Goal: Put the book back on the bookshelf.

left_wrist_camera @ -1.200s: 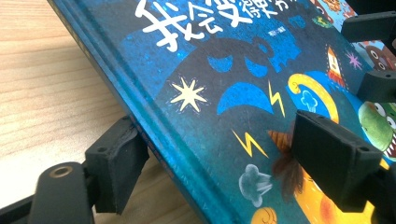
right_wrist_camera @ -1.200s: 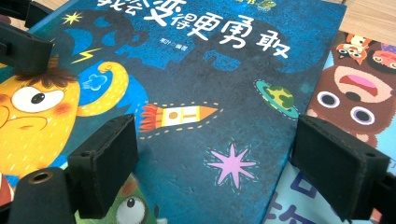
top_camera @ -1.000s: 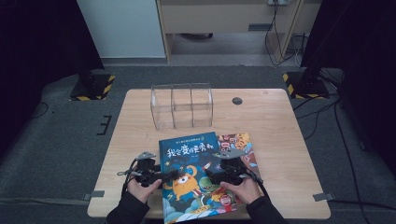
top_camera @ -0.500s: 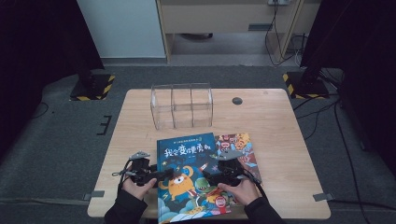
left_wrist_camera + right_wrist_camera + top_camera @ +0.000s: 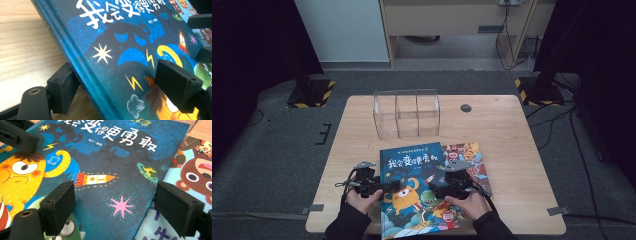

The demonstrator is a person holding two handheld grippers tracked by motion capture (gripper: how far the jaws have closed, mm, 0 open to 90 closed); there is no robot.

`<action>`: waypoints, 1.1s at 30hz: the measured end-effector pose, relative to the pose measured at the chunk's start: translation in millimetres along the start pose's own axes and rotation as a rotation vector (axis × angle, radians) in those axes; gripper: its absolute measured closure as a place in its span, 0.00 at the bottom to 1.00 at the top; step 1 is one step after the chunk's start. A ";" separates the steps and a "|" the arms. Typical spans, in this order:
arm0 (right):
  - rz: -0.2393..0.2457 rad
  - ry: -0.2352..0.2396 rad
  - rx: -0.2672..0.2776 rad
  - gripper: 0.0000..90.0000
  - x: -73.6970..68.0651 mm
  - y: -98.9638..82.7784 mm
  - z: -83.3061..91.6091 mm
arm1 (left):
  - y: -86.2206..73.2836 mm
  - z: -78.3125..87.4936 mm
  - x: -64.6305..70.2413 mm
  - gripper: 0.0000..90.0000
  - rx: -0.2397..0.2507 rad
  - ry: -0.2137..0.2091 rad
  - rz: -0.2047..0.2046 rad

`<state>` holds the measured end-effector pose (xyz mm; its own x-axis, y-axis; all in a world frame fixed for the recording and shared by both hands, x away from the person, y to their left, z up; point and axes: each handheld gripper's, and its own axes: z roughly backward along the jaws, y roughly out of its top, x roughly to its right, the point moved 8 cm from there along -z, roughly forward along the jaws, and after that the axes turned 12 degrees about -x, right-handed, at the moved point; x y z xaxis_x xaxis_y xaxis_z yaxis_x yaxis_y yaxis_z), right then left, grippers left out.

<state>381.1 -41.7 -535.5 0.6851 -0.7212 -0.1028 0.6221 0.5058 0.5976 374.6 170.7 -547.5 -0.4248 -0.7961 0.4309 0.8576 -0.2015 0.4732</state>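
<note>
I have the blue book lying on the table's near half, atop a second book, its long axis running away from me. My left gripper straddles its left edge with jaws wide and just reopened — one below, one above — while the right gripper gapes over the opposite edge, equally near.

Clear bin blocks the far side (flanks open).

The blue book is drawn nearer the counter's front edge than before, its near corner now past it. The left gripper's jaws have just been opening, the book's spine edge between them.
</note>
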 end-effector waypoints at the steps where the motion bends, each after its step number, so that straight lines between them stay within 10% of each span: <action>1: 0.000 0.000 0.000 0.19 0.0 0.0 0.0 | 0.3 0.8 1.0 0.22 0.005 0.011 0.002; 18: -0.051 0.055 0.058 0.19 3.9 3.6 3.8 | 12.5 28.0 12.6 0.36 0.153 0.033 -0.078; 33: -0.079 0.089 0.069 0.19 6.6 3.3 5.1 | 18.7 25.5 20.3 0.32 0.143 0.008 -0.099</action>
<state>385.8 -47.2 -530.1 0.6678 -0.7112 -0.2196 0.6500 0.4135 0.6376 374.7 165.2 -510.3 -0.5027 -0.7809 0.3707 0.7612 -0.1966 0.6180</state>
